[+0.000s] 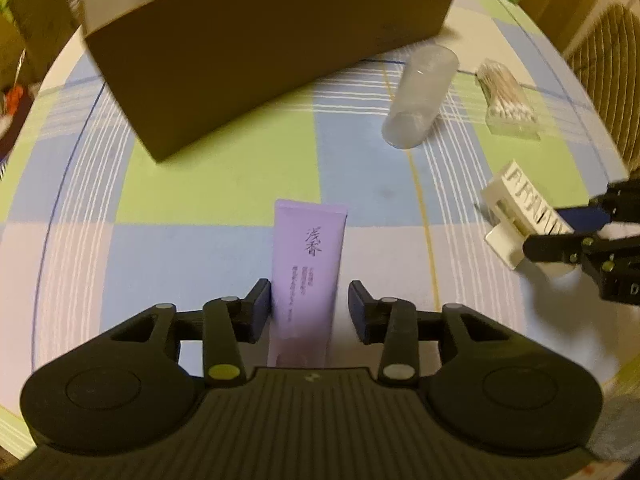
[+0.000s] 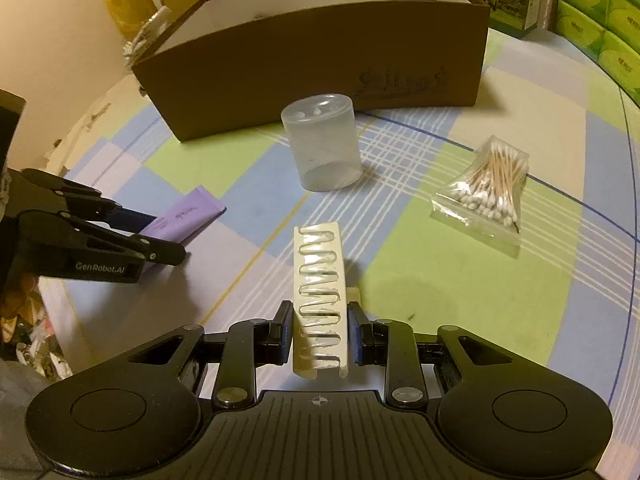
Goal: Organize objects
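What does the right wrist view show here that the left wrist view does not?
Only the right wrist view shows the brown cardboard box's white interior and the green cartons behind it. Only the left wrist view shows the wicker chair back. Both show the purple tube between the left gripper's fingers, the white staple strip box in the right gripper, the clear plastic cup and the bag of cotton swabs.
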Demonstrator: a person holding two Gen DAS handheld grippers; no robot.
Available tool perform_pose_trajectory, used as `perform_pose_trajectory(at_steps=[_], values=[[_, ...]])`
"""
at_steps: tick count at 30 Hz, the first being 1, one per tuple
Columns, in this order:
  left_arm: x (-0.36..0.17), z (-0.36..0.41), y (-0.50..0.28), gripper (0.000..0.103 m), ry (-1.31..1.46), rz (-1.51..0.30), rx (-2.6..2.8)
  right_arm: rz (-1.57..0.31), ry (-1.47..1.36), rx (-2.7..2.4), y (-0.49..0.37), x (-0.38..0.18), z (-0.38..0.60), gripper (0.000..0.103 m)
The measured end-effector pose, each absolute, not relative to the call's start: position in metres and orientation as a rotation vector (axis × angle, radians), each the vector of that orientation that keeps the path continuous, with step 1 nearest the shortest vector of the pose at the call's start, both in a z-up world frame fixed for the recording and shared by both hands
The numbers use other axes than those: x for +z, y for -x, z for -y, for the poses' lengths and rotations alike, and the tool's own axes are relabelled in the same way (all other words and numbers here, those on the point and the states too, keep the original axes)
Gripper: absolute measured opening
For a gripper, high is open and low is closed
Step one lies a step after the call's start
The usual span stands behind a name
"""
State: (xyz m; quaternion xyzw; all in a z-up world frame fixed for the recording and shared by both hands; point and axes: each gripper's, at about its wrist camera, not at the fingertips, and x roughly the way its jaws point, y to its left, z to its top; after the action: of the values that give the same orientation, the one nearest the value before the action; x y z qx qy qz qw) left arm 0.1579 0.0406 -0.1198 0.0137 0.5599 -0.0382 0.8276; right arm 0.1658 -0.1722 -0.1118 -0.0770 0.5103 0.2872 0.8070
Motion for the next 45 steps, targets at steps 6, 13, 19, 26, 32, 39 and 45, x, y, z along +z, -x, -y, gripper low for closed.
perform_pose_trajectory(at_steps=[6, 13, 19, 26, 32, 39, 45], values=[[-0.12, -0.037, -0.153, 0.028, -0.048, -1.165, -0.085, -1.08, 0.179, 0.576, -0.162, -0.115, 0.168, 0.027], [-0.118, -0.044, -0.15, 0.028, -0.003, -1.161, -0.105, -1.073, 0.146, 0.571, -0.155, -0.111, 0.17, 0.025], [-0.107, -0.05, -0.144, 0.028, 0.013, -1.145, -0.117, -1.056, 0.093, 0.587, -0.153, -0.096, 0.171, 0.025], [-0.085, -0.051, -0.142, 0.028, 0.027, -1.1, -0.135, -1.022, 0.057, 0.615, -0.153, -0.078, 0.168, 0.025], [-0.06, -0.053, -0.142, 0.028, 0.033, -1.046, -0.15, -0.971, 0.055, 0.647, -0.157, -0.056, 0.161, 0.025], [-0.031, -0.052, -0.15, 0.028, 0.035, -0.976, -0.166, -0.9, 0.062, 0.691, -0.17, -0.029, 0.153, 0.025], [-0.011, -0.059, -0.163, 0.028, 0.028, -0.924, -0.164, -0.852, 0.046, 0.712, -0.19, -0.009, 0.145, 0.025]])
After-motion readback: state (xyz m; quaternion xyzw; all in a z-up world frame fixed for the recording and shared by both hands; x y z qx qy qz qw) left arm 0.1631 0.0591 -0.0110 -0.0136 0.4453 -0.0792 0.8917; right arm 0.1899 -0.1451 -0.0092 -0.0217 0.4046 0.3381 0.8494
